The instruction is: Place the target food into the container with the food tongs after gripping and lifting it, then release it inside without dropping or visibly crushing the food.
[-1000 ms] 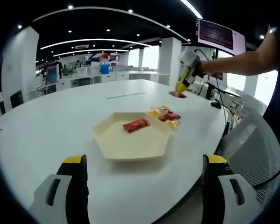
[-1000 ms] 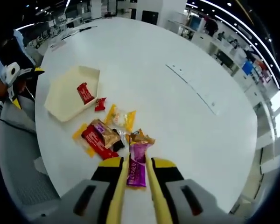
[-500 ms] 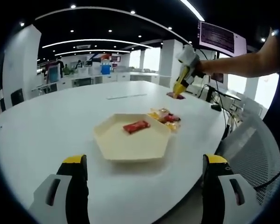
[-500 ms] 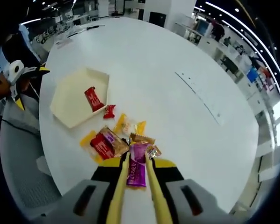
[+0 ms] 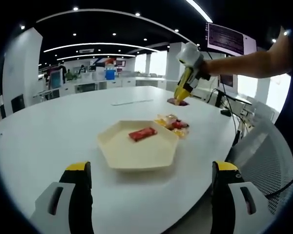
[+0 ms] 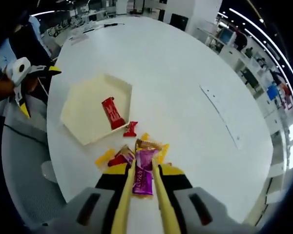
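A cream hexagonal tray lies on the white table with one red packet in it. Beyond its far edge sits a pile of snack packets. My right gripper is shut on a purple packet and hangs in the air above that pile; in the left gripper view the right gripper comes in from the upper right, held by a person's arm. My left gripper stands open near the table's front edge, short of the tray, with nothing between its jaws.
A small red packet lies just outside the tray's rim. A mesh chair stands at the table's right edge. A person's hand with the left gripper shows at the left. The white table spreads wide beyond the pile.
My right gripper has carried the purple packet over the pile toward the tray, which sits closer in the right gripper view. The left gripper has stayed put.
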### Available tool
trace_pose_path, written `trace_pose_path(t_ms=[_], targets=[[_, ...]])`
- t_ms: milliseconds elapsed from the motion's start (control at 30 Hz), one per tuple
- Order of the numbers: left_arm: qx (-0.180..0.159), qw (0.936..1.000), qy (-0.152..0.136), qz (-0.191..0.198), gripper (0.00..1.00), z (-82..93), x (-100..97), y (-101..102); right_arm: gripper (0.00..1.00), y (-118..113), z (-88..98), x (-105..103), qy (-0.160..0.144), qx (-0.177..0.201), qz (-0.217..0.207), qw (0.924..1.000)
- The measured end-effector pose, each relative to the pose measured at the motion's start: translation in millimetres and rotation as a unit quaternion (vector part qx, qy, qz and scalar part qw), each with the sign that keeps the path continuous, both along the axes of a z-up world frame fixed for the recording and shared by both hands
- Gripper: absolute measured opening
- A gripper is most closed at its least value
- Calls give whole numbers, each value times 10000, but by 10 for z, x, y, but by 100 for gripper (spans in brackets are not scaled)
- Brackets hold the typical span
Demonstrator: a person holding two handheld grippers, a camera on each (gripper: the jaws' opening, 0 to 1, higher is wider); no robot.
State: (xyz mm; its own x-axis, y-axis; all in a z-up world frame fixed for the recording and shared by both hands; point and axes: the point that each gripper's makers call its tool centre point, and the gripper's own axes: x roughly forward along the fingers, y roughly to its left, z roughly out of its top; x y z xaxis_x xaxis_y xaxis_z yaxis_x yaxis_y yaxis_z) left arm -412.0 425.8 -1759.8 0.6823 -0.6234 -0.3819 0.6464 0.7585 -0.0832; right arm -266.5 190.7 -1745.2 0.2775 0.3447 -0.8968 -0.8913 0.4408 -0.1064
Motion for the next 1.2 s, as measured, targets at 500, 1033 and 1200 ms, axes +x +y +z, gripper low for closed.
trace_pose_path(t_ms=[500,1033,1200], targets=[[-11,10000,-4,29,100,-4,17,14,22,693,82,-32,-53,113,550,9984],[-46,10000,-26,68,100,10,20,20,22,1501,170,-236,-72,219,1208,9924],[-34,10000,-32,39,100,9,17,13,22,1693,173,-278,-60,236,1330,9908]])
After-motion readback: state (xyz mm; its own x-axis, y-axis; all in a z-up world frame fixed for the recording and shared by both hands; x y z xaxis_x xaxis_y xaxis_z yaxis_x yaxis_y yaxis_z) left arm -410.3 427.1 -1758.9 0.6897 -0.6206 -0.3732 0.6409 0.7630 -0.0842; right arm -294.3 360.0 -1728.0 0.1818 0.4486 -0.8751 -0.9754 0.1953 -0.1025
